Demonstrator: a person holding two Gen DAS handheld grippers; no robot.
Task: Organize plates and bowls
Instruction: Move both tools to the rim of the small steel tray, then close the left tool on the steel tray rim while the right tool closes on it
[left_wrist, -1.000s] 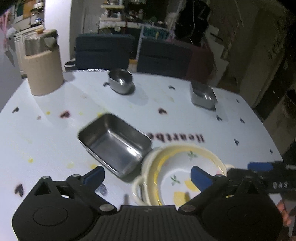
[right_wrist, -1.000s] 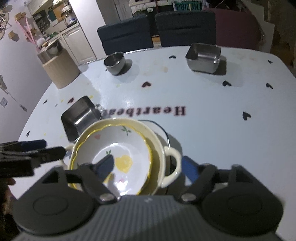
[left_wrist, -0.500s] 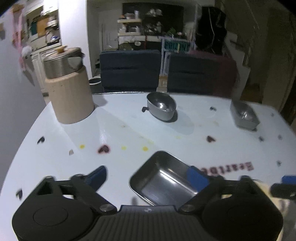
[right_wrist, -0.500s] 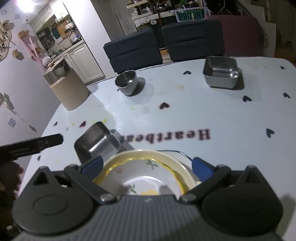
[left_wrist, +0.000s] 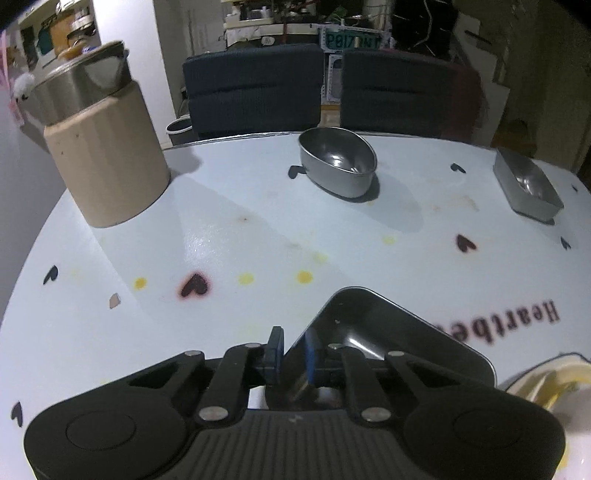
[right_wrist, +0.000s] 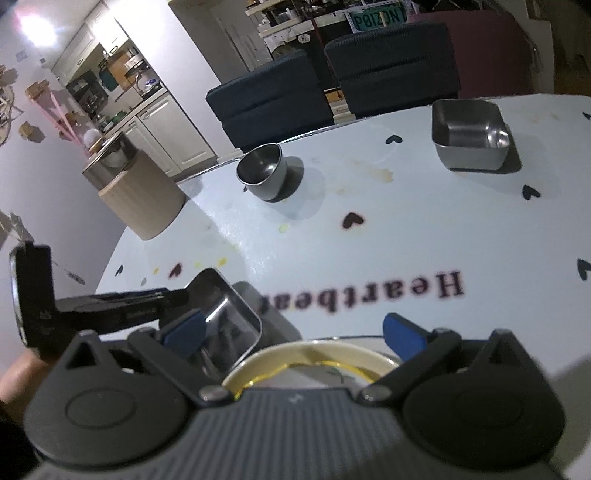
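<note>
A: Largest item first?

B: White table (left_wrist: 229, 229), printed with dark hearts, yellow dots and the word "Heartbeat". Everything listed stands on it.

A: Next?

B: Tan ribbed canister (left_wrist: 107, 162) with a steel top, far left corner. Then the cream bowl (right_wrist: 314, 354), yellow scalloped rim, small leaf motif inside, at the near edge; only its far rim shows.

A: Steel pieces?

B: Rectangular steel tray (left_wrist: 391, 339), shallow, rounded corners, mirror finish, just left of the cream bowl. Square steel dish (right_wrist: 469, 136), far right. Round steel bowl (right_wrist: 264, 175), far centre, smallest; these two are well apart from each other.

A: Tongs, left?

B: Left gripper (left_wrist: 291, 354), angled down at the table, jaws just closed onto the steel tray's near-left wall: one blue pad outside, one inside, the wall pinched between them. In the right wrist view its black fingers reach the tray from the left, with part of a hand (right_wrist: 18, 373) below.

A: Right?

B: Right gripper (right_wrist: 295, 328), tilted down over the cream bowl, jaws spread wide, blue pads either side of the rim, gripping nothing. Whether they touch the bowl I cannot tell.
</note>
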